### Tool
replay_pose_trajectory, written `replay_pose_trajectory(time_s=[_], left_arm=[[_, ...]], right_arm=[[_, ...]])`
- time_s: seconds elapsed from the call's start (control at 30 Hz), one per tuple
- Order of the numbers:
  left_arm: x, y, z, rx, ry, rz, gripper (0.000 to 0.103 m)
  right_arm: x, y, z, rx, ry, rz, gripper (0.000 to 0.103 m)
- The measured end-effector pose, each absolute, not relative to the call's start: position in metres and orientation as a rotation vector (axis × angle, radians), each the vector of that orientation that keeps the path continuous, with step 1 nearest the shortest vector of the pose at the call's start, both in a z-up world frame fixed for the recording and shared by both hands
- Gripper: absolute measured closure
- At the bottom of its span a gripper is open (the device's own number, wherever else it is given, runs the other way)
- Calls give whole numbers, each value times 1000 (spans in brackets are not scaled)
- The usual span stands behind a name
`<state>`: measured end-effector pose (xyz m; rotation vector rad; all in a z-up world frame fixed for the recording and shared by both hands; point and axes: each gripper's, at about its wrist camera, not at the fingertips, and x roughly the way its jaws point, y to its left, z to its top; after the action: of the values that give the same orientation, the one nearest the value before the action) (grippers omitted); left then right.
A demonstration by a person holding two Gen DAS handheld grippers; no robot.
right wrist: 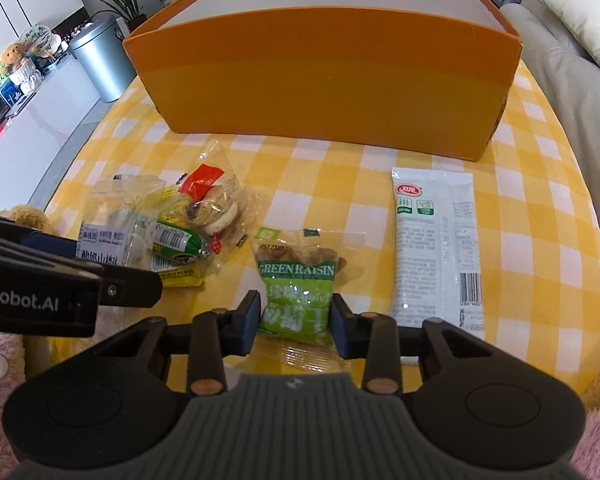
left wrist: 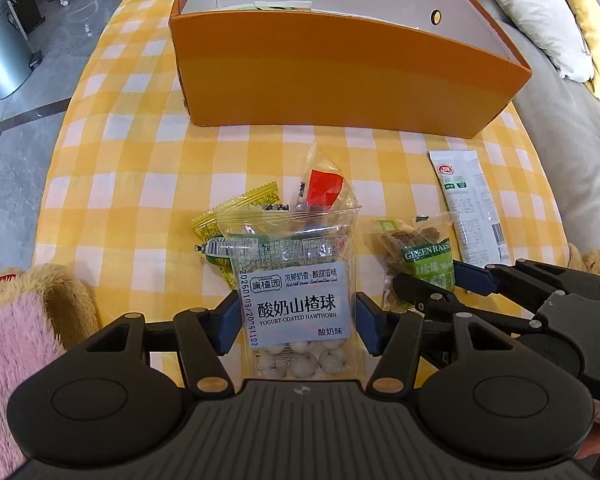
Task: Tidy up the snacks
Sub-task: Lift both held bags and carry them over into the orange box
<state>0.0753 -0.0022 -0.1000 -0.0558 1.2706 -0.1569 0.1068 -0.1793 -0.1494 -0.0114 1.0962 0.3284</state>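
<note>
On the checked cloth (right wrist: 540, 240), raisin packet (right wrist: 298, 292) between pads.

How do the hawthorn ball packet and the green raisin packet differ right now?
The hawthorn ball packet is clear with a white label and white balls showing; the green raisin packet has a green printed front. The hawthorn ball packet overlaps other snacks; the green raisin packet lies alone on the cloth. Shared: each sits between a claw's pads, left claw and right claw.
</note>
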Motion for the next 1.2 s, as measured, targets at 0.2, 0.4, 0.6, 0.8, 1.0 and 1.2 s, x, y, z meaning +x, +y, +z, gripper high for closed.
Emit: replay_pose_trajectory(time_s=[0.2, 0.4, 0.6, 0.8, 1.0, 1.2], left_arm=[[72, -3, -96, -45, 1260, -148, 37], [66, -5, -81, -46, 1219, -165, 37], [67, -11, -58, -24, 1164, -205, 37], [74, -22, -29, 14, 1086, -261, 36], [90, -31, 0, 47, 993, -287, 36], [118, -37, 24, 57, 912, -287, 36]], right_arm=[[100, -179, -146, -36, 1065, 343, 75], [93, -194, -132, 11, 1048, 331, 76], [79, -209, -106, 9, 967, 288, 75], [72, -228, -76, 45, 894, 239, 75], [83, -248, -38, 81, 811, 198, 74], [108, -256, -2, 43, 736, 150, 74]])
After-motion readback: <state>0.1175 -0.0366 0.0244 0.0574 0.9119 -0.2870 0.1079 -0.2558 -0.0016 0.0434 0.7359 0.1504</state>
